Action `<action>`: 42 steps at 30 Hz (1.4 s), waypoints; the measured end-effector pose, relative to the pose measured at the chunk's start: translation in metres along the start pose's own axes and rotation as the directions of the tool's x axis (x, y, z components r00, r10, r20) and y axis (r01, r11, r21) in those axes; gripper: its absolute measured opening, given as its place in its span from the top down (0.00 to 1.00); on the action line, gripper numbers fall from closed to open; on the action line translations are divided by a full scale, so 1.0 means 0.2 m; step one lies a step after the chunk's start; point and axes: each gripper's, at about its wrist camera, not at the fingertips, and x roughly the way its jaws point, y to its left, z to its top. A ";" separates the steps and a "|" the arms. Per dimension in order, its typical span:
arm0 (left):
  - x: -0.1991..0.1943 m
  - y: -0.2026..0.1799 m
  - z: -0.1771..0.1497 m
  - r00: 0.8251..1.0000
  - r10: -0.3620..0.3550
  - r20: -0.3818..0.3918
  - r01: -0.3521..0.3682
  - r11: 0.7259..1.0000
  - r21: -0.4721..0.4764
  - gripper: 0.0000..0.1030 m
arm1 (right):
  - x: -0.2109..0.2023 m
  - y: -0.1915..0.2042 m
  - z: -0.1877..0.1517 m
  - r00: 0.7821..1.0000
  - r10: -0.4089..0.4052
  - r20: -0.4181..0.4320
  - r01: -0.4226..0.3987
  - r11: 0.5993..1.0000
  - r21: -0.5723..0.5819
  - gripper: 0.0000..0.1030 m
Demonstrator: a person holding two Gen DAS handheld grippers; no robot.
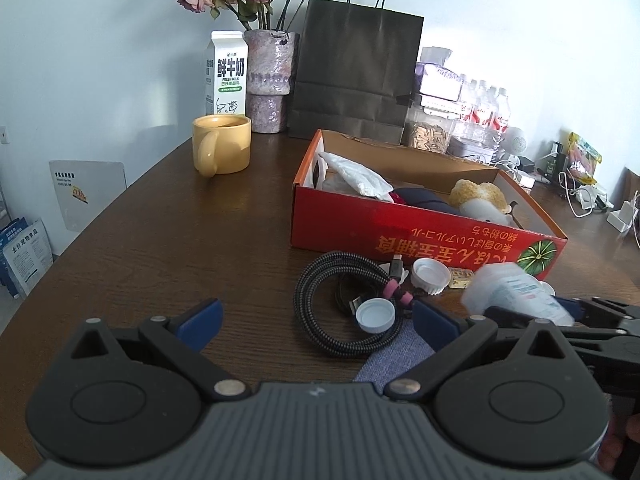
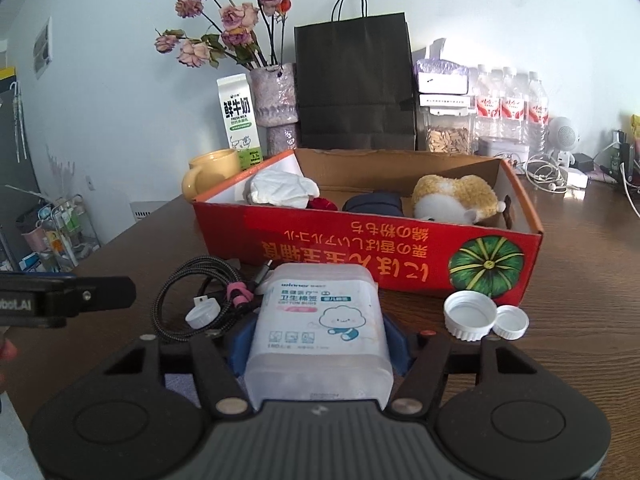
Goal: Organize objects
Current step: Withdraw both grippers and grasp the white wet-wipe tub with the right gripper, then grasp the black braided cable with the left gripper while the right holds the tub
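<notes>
Right tool [image 2: 318,344] clamped on a translucent cotton-swab box [image 2: 318,328], blue pads pressed against both its sides, box lifted just in front of the red cardboard box [image 2: 360,256]. Left tool [image 1: 316,320] spread wide, gripping nothing, hovering over the coiled braided cable [image 1: 344,304] and a blue cloth [image 1: 396,360] on the tabletop [image 1: 160,240]. 3 white caps loose there: 1 [image 1: 375,315] on the cable, 2 [image 2: 470,316] side by side near the box's pumpkin corner. Inside the red box: crumpled white packet [image 2: 280,188], something small and red, dark blue pouch [image 2: 372,204], yellow-and-white plush toy [image 2: 452,196]. Behind, against the wall: yellow mug [image 1: 222,148], milk carton [image 1: 226,74], vase of dried roses [image 1: 268,80], dark paper bag [image 1: 356,68].
</notes>
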 end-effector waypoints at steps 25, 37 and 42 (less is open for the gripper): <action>0.37 -0.20 0.00 0.988 0.055 -0.143 -0.017 0.966 0.258 0.00 | -0.13 -0.20 -0.09 0.998 -0.044 0.033 0.042 0.997 0.063 0.38; 0.49 -0.17 0.01 0.987 0.016 -0.158 0.023 0.969 0.246 0.00 | -0.09 -0.20 -0.11 0.999 -0.026 0.027 0.024 0.998 0.062 0.38; 0.47 -0.17 -0.01 0.990 -0.003 -0.138 0.035 0.972 0.232 0.11 | -0.08 -0.21 -0.12 1.000 -0.021 0.018 0.020 0.998 0.067 0.38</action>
